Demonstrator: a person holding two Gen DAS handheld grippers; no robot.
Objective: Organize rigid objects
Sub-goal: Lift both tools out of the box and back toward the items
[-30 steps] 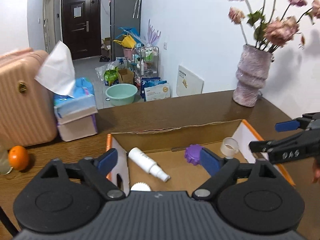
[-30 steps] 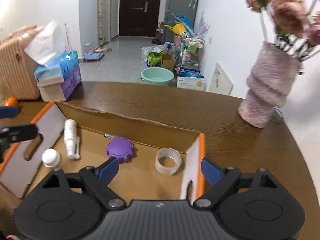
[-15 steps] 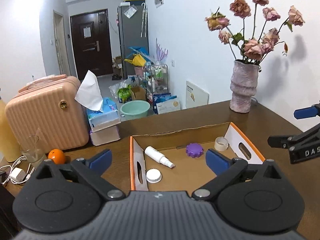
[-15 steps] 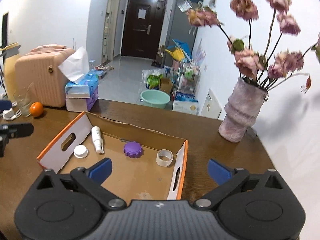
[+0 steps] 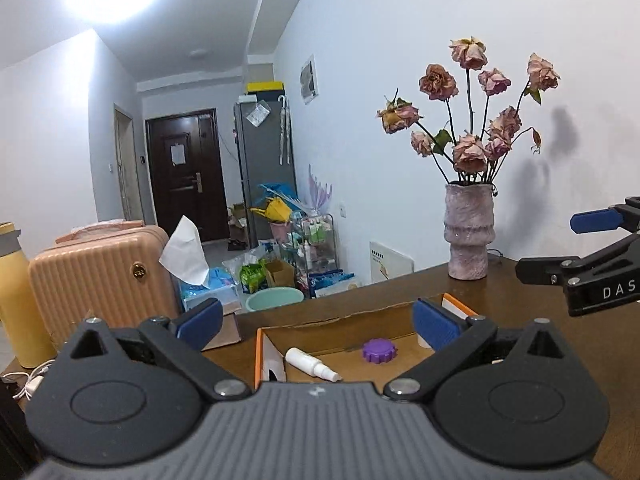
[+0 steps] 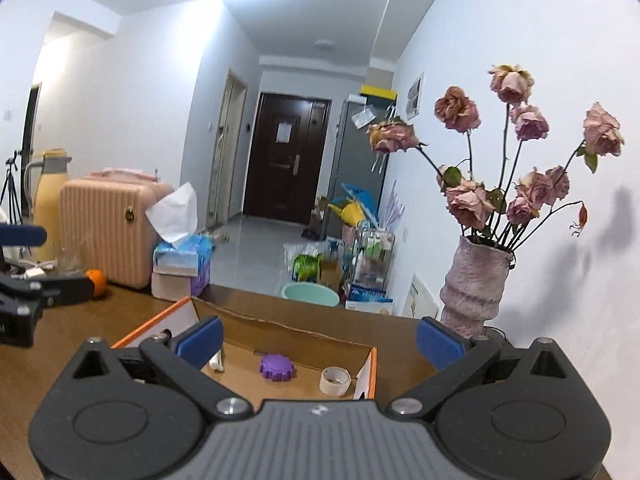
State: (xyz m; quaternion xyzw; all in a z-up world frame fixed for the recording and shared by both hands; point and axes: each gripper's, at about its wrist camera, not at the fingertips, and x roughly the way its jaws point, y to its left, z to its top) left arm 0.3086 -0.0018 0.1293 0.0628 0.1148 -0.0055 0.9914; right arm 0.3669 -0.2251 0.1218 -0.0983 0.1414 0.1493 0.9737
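Note:
An open cardboard box with orange edges [image 5: 262, 344] [image 6: 372, 372] lies on the brown table. Inside it are a white spray bottle [image 5: 310, 363], a purple toothed cap [image 5: 379, 351] [image 6: 277, 367] and a roll of clear tape [image 6: 335, 380]. My left gripper [image 5: 318, 322] is open and empty, held back and above the box's near side. My right gripper [image 6: 320, 338] is open and empty, also raised behind the box. The right gripper shows at the right edge of the left wrist view [image 5: 592, 264]. The left gripper shows at the left edge of the right wrist view [image 6: 24, 280].
A pink vase of dried roses [image 5: 469, 240] [image 6: 476, 284] stands at the table's far right. A tissue box [image 6: 182, 264], a pink suitcase [image 5: 100, 268], a yellow flask [image 5: 16, 300] and an orange [image 6: 96, 282] are at the left. A wooden table [image 5: 520, 304] carries everything.
Both grippers have pulled back and risen away from the box, so the box looks smaller and lower in both views. Both stay open and empty.

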